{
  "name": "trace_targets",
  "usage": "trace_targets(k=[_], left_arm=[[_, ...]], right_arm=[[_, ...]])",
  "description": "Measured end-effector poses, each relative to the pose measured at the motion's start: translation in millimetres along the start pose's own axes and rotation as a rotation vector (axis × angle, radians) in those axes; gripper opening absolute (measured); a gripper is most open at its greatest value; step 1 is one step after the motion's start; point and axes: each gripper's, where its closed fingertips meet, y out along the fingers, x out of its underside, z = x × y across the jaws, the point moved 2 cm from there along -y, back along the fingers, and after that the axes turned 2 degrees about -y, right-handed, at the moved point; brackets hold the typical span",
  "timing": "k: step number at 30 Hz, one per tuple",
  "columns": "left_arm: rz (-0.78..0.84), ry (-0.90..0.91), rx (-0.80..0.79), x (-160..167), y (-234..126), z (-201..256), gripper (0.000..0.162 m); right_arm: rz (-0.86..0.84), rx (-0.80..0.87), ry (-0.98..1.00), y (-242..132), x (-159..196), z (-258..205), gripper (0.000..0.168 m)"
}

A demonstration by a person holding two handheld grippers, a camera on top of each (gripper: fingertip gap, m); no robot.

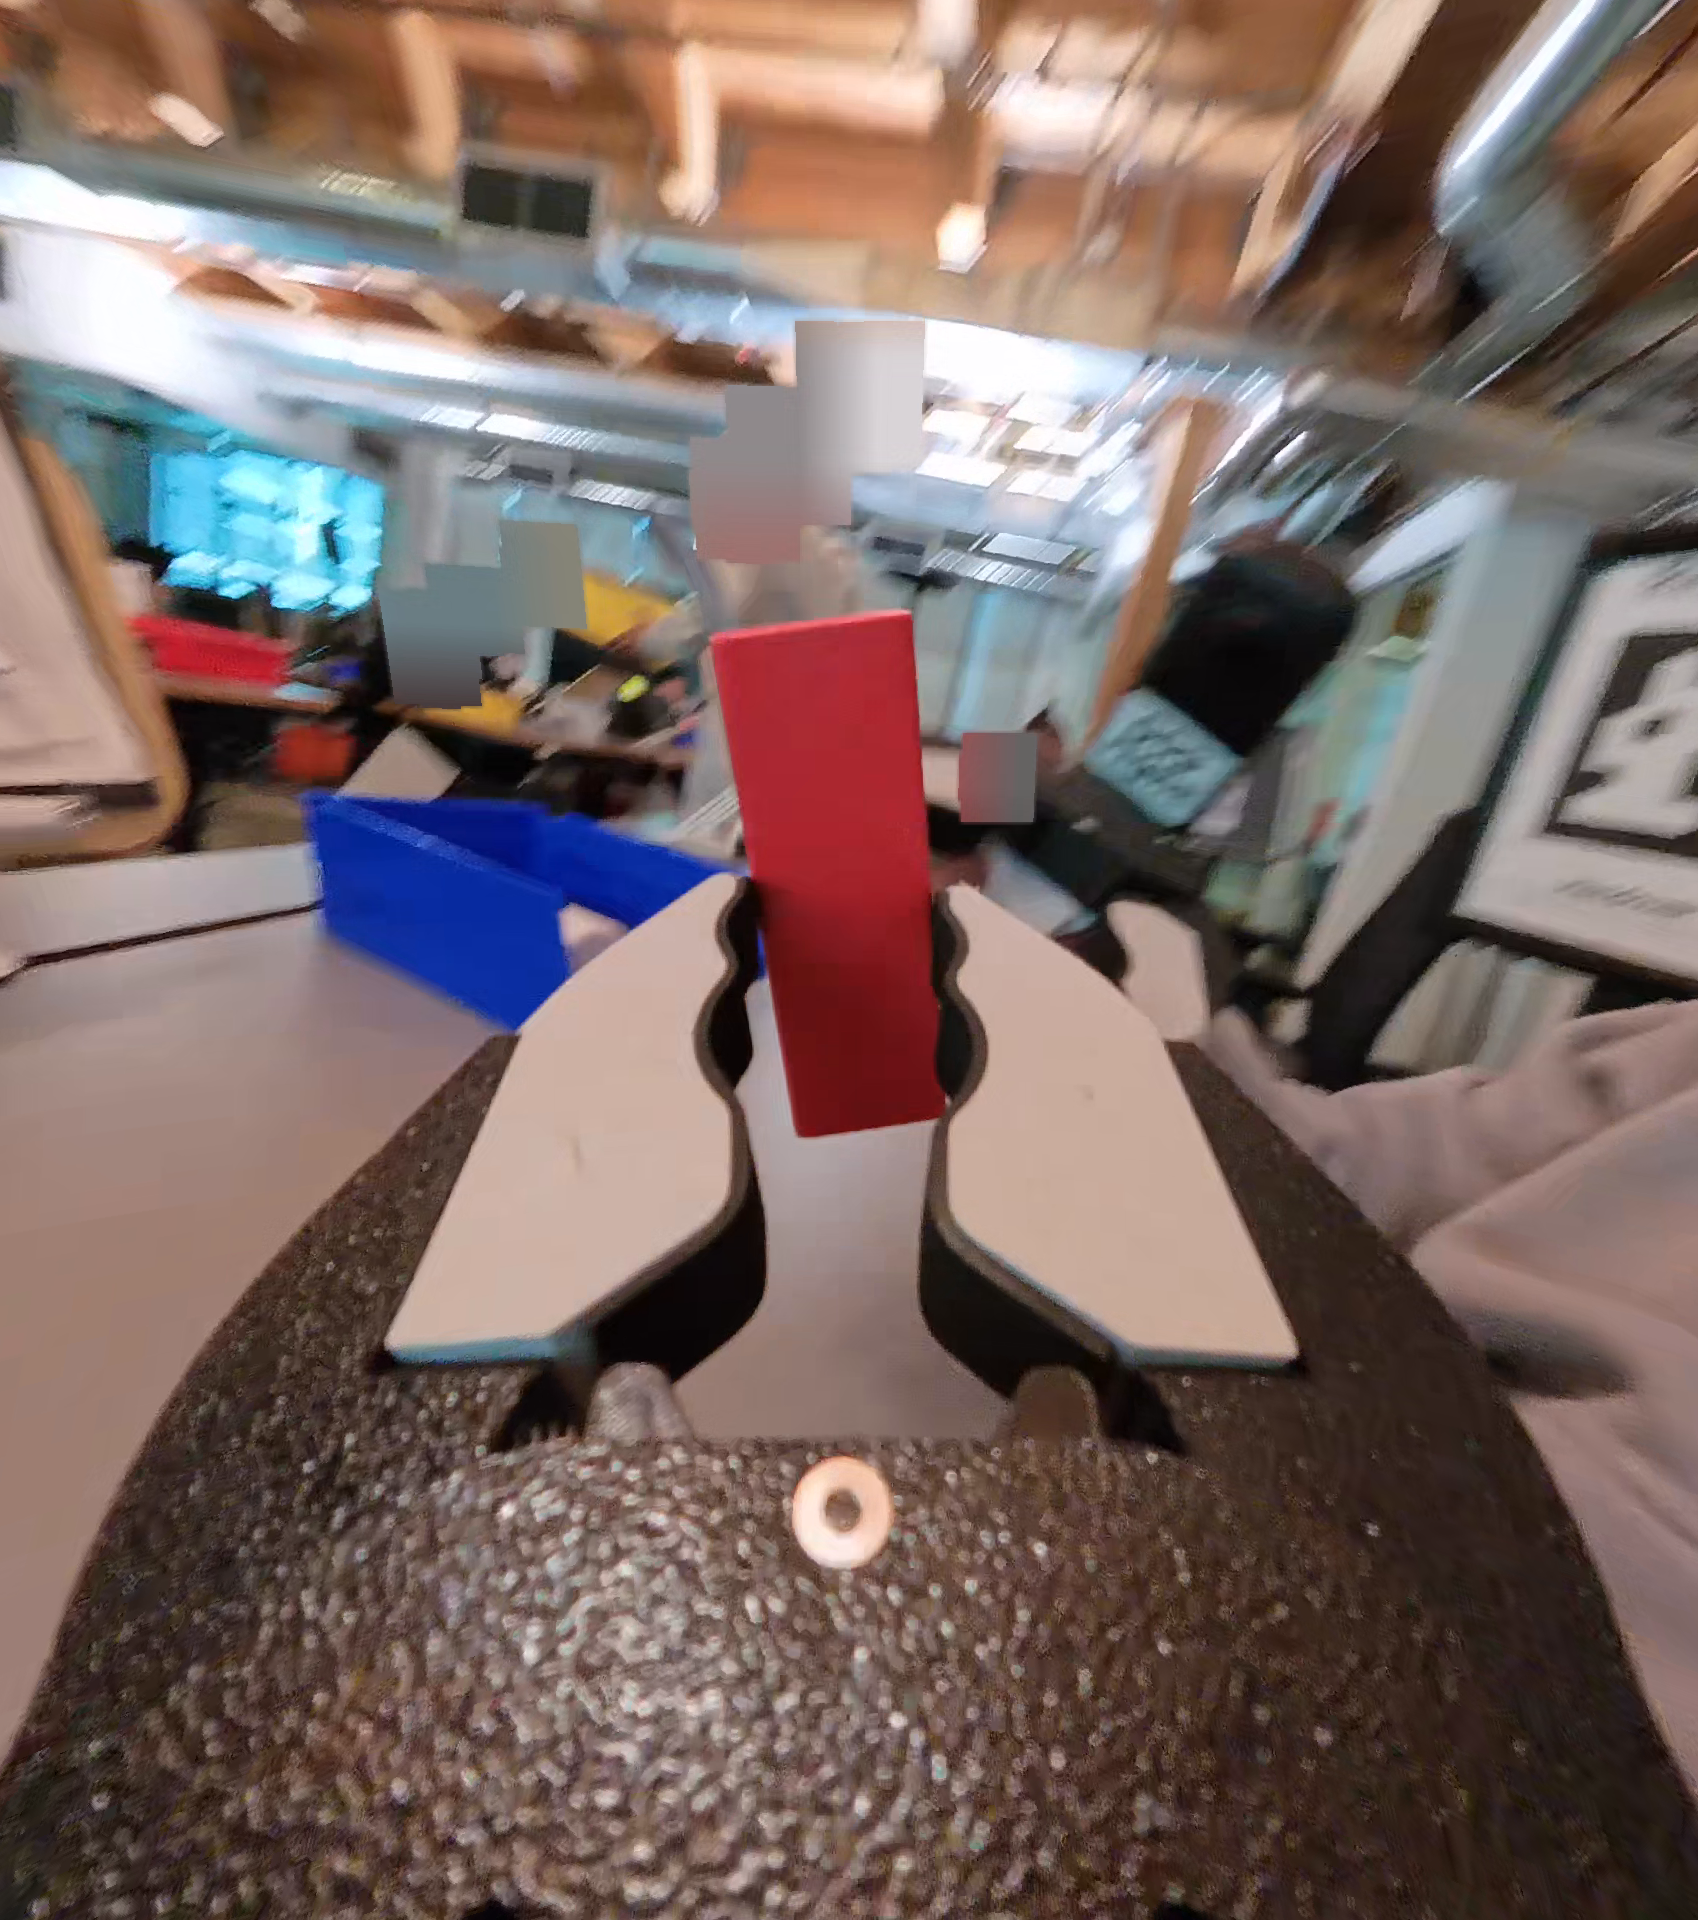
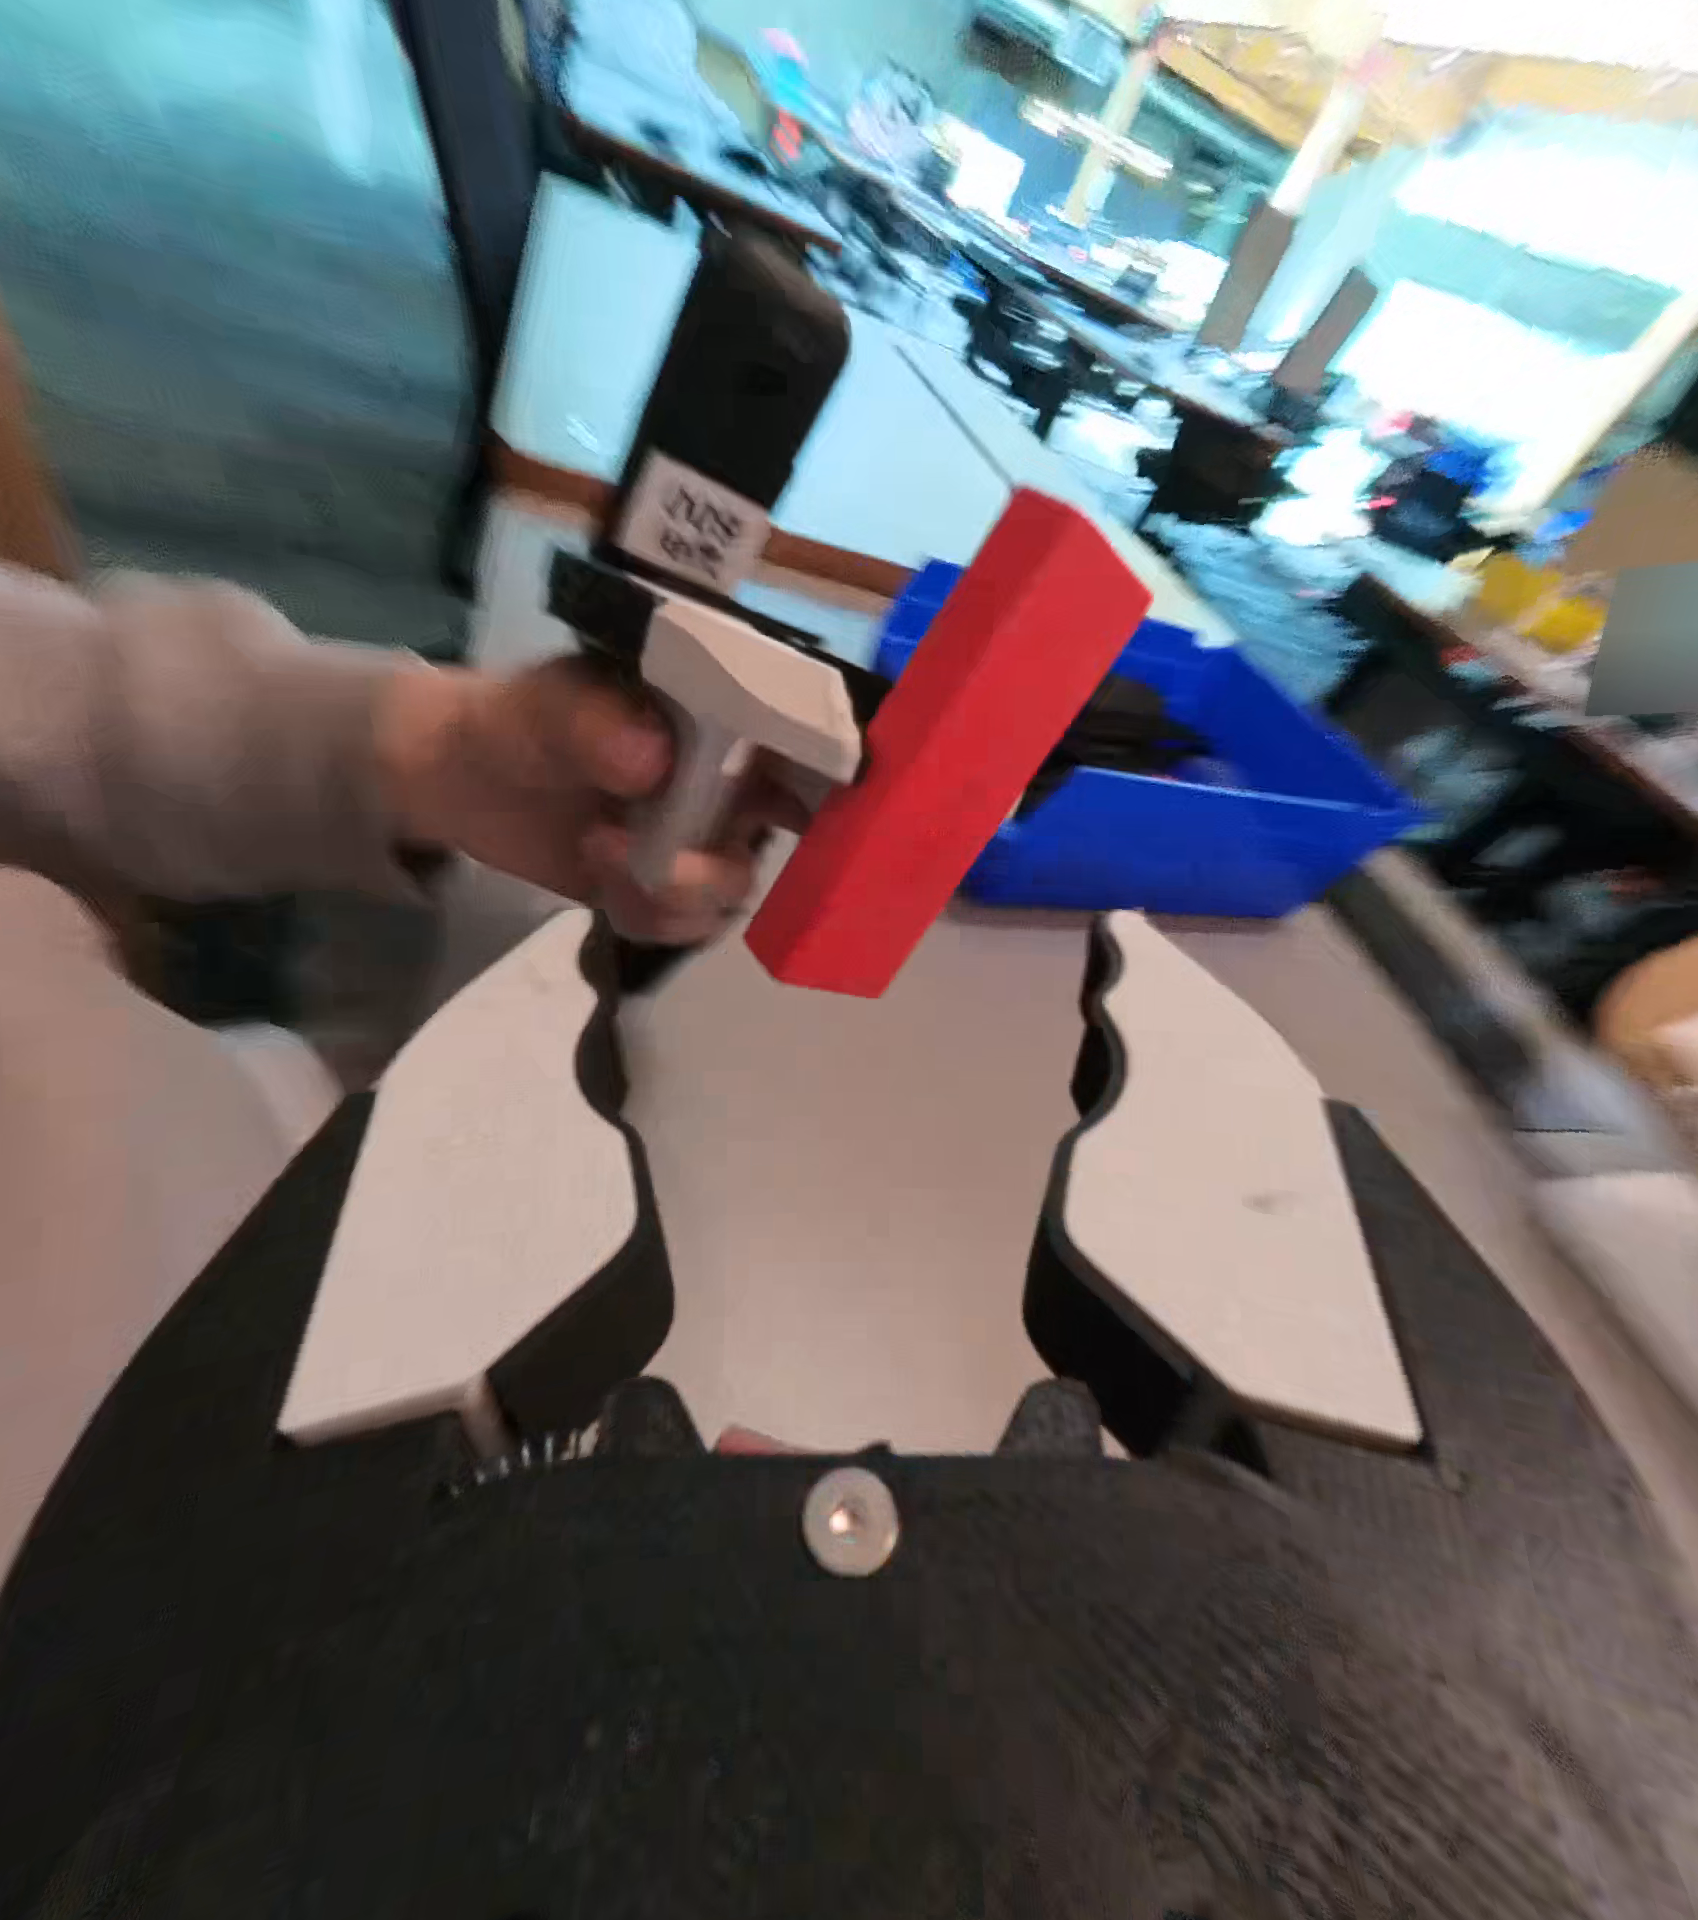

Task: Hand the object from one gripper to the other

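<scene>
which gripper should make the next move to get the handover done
Probably the right. The left gripper is shut on the red block, so it can only hold. The right gripper is open and empty, with the block's lower end just beyond its fingertips, so it likely advances and closes.

Red block (image 1: 829, 873): flat rectangular bar, matte, plain. Held off table, lower part clamped between left gripper (image 1: 843, 940) fingertips, near upright from there; tilted diagonal in right wrist view (image 2: 949, 743).
</scene>
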Motion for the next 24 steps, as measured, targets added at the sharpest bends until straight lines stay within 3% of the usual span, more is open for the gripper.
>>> trace_targets(k=[3, 5, 8, 13, 17, 20, 24], left_arm=[[0.076, 0.007, 0.088, -3, -3, 8, 0.031], [0.077, 0.037, 0.104, 0, -1, 11, 0.031], [0.066, 0.067, 0.107, 2, 2, 14, 0.031], [0.060, 0.109, 0.095, 0, -1, 14, 0.031], [0.028, 0.190, -0.082, -2, -4, -1, 0.030], [0.005, 0.184, -0.215, -10, -7, -13, 0.044], [-0.194, 0.081, -0.321, -3, -11, -24, 0.060]], right_arm=[[0.057, -0.123, 0.222, 6, 3, -5, 0.066], [0.069, -0.106, 0.257, 10, 7, -3, 0.060], [0.102, -0.140, 0.237, 10, 5, -7, 0.037], [0.095, -0.122, 0.189, 11, 4, -6, 0.035], [-0.010, 0.185, -0.065, 9, 12, 22, 0.035], [-0.183, 0.499, -0.408, -3, 18, 50, 0.035], [-0.390, 0.575, -0.996, -2, 26, 48, 0.034]])
